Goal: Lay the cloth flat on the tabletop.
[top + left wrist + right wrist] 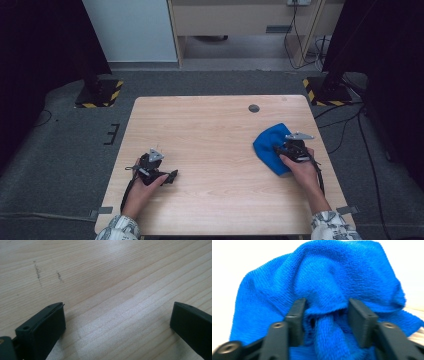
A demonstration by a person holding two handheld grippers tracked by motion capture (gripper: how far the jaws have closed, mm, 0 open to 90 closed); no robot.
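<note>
Right gripper (289, 146) on the blue cloth (270, 145).
Its fingers (297, 315) pinch a bunched fold; the left gripper (117, 325) rests spread over bare table (210, 130).

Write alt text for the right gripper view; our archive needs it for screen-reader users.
A bunched blue cloth lies on a pale table, seen from close up. The right tool has its two black jaws around a raised fold of the cloth, with fabric gathered between them.

even overhead light, pale glare on the table (117, 255), soft blur on the cloth (324, 277)
</note>
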